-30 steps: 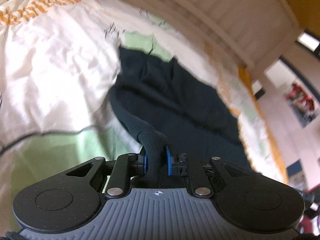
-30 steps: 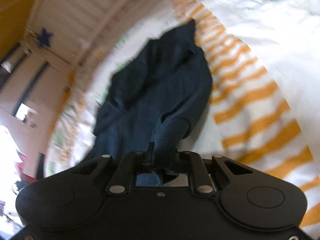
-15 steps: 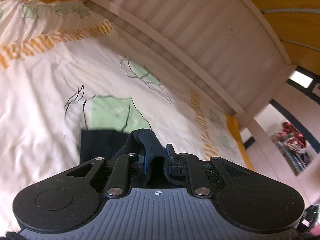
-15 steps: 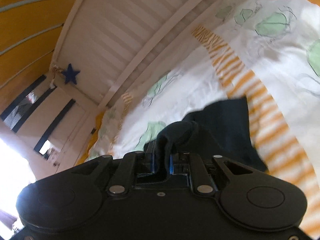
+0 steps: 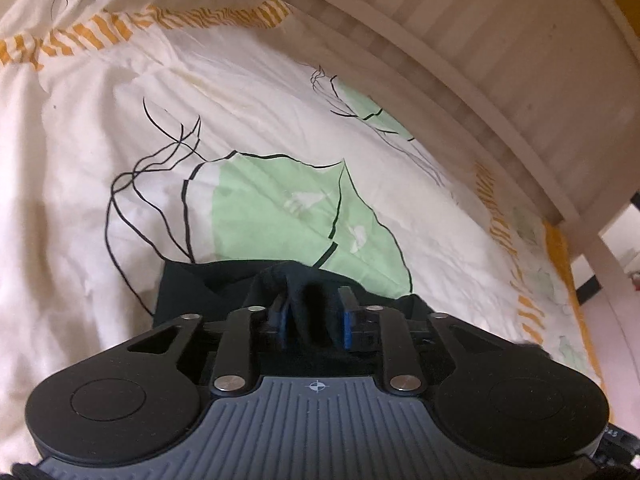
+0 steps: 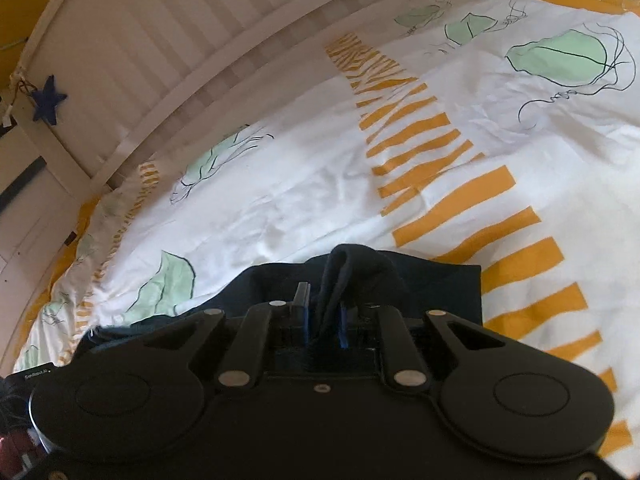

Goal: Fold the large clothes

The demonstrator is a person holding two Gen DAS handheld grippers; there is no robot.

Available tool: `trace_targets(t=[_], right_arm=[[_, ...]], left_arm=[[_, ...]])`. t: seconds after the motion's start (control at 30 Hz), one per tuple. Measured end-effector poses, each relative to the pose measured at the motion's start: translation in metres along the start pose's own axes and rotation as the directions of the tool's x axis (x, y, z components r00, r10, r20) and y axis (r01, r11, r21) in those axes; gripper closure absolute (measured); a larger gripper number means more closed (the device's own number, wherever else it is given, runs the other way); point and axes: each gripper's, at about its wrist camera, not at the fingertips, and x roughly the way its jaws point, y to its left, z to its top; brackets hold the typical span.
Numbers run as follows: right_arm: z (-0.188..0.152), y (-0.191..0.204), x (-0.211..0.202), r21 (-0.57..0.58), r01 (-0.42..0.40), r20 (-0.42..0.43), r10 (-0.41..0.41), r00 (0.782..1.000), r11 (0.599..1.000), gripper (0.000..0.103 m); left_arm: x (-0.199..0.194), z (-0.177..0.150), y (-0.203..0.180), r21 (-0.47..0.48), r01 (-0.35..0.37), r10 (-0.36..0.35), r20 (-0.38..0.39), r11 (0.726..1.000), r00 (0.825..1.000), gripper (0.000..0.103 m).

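Note:
A dark navy garment point(image 5: 188, 292) lies on a bed with a white duvet point(image 5: 100, 152) printed with green shapes and orange stripes. My left gripper point(image 5: 312, 312) is shut on a bunched edge of the garment, which pokes up between the blue pads. In the right wrist view my right gripper point(image 6: 322, 312) is shut on another bunched edge of the same garment point(image 6: 440, 288). Most of the garment is hidden below both grippers.
A white slatted bed rail point(image 5: 480, 60) runs along the far side of the bed; it also shows in the right wrist view point(image 6: 160, 60). A blue star point(image 6: 48, 100) hangs at its end. The duvet point(image 6: 520, 160) spreads wide ahead.
Both grippers have swung forward with the garment's edges in them. The long spread of dark cloth seen before is now folded under and mostly out of sight.

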Motion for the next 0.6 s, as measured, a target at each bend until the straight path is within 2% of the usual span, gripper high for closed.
trace_targets(t=[0.03,0.07,0.1,0.13,0.17,0.23,0.3,0.37,0.47,0.6], right_arm=[[0.001,-0.001,0.001,0.004,-0.003,0.005,0.003,1.0,1.0,0.068],[0.001,0.0,-0.001,0.001,-0.008,0.019,0.008,1.0,1.0,0.048],[0.001,0.001,-0.005,-0.01,-0.004,0.044,0.005,0.999,1.0,0.037],[0.002,0.003,-0.011,-0.026,0.0,0.082,0.002,0.997,1.0,0.011],[0.004,0.005,-0.016,-0.043,0.002,0.118,0.004,0.993,0.999,0.007],[0.006,0.011,-0.027,-0.076,0.009,0.149,0.002,0.989,0.997,0.008],[0.006,0.018,-0.037,-0.109,0.022,0.163,-0.003,0.987,0.994,0.008],[0.002,0.028,-0.044,-0.156,0.036,0.16,-0.011,0.987,0.987,0.007],[-0.01,0.045,-0.043,-0.243,0.075,0.13,-0.044,0.991,0.967,0.007],[-0.034,0.068,-0.033,-0.366,0.094,0.078,-0.071,0.994,0.926,0.006]], left_arm=[[-0.002,0.001,0.001,-0.006,0.02,-0.02,0.007,1.0,1.0,0.064],[-0.005,0.003,0.002,-0.011,0.049,-0.049,0.018,0.999,0.999,0.053],[-0.01,0.006,0.002,-0.014,0.083,-0.083,0.031,0.996,0.996,0.045],[-0.015,0.008,0.002,-0.014,0.102,-0.101,0.042,0.995,0.994,0.024],[-0.022,0.01,0.001,-0.009,0.103,-0.103,0.059,0.995,0.993,0.014],[-0.04,0.011,-0.005,0.025,0.08,-0.082,0.103,0.996,0.991,0.013],[-0.053,0.009,-0.016,0.091,0.062,-0.072,0.113,0.994,0.991,0.01],[-0.059,0.002,-0.03,0.166,0.028,-0.045,0.097,0.986,0.994,0.0],[-0.062,-0.015,-0.052,0.298,-0.021,-0.003,0.08,0.954,0.997,0.0],[-0.044,-0.041,-0.074,0.437,-0.043,0.027,0.042,0.898,0.999,0.0]])
